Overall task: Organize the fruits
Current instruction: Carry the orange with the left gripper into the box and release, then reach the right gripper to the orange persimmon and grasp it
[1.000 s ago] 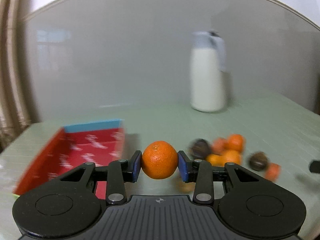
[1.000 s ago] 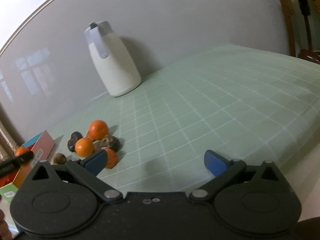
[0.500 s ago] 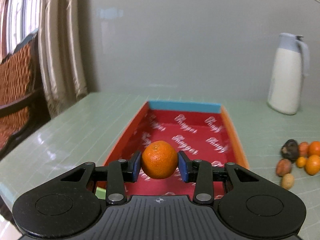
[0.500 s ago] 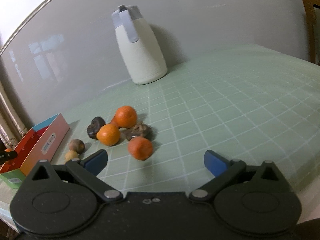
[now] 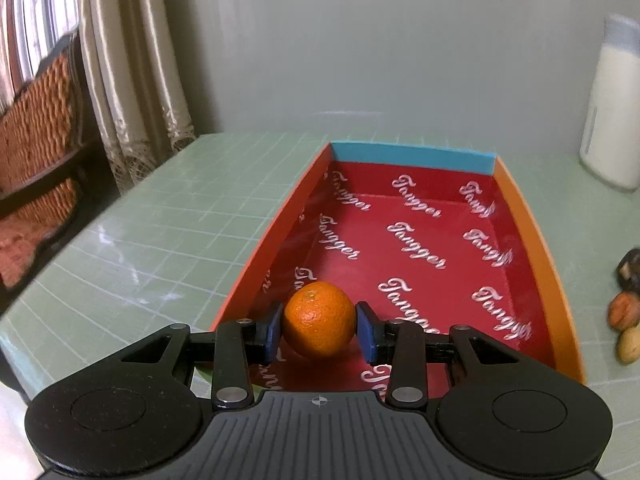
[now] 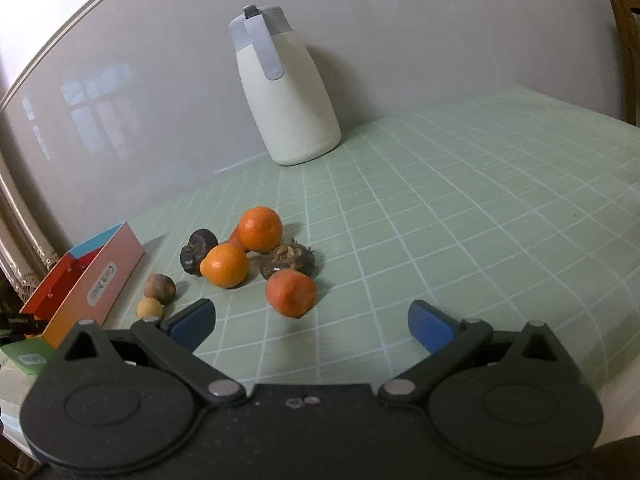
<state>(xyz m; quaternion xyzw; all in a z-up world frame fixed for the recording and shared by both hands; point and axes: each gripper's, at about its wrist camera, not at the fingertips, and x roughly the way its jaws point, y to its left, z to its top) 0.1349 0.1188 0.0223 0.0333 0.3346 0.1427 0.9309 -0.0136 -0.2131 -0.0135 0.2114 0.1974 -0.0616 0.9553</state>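
Your left gripper (image 5: 319,330) clamps 1 orange (image 5: 319,319) over the red box (image 5: 560,292), near its left wall; release off-centre and it could roll against that wall. Your right gripper (image 6: 310,320) gapes empty before the fruit pile (image 6: 256,256). 1 second ago, the box lay left of the orange.

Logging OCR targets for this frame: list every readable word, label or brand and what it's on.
"Tangger": white script repeated across the red lining of the box, seen from the left wrist.
"Cash back" (roughly; blurred, uncertain): white oval sticker on the box's outer side wall, right wrist view.
Unreadable: small label on the green end of the box, too small.
No text visible on the white jug or the fruit.
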